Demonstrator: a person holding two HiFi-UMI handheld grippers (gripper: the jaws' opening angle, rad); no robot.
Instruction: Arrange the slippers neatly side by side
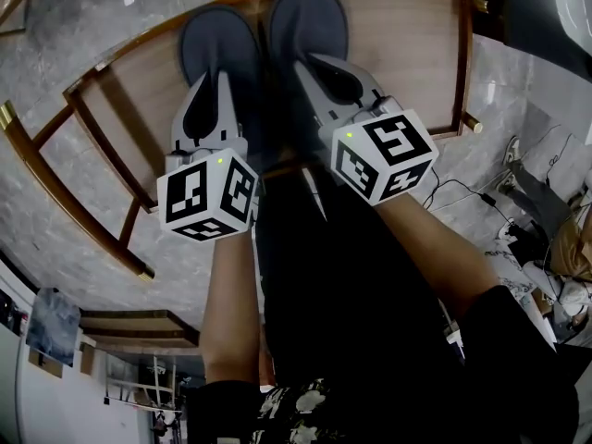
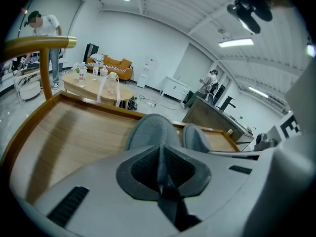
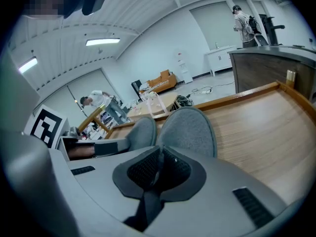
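Observation:
Two grey slippers lie side by side, toes pointing away, on a wooden shelf (image 1: 412, 40). My left gripper (image 1: 218, 95) is shut on the heel edge of the left slipper (image 1: 217, 44); a thin fold of its fabric shows pinched between the pads (image 2: 160, 164). My right gripper (image 1: 326, 80) is shut the same way on the heel edge of the right slipper (image 1: 307, 21), whose fabric sits between the jaws (image 3: 156, 168). In the left gripper view the left slipper (image 2: 150, 131) has the right one (image 2: 196, 138) close beside it. The slippers' heels are hidden under the grippers.
The shelf has a raised wooden rim (image 1: 461, 63) and brass-tipped rails (image 1: 55, 188) at the left. Marble floor (image 1: 65, 26) surrounds it, with cables (image 1: 481, 197) at the right. Far off stand a low table with bottles (image 2: 96, 83) and a person (image 2: 47, 31).

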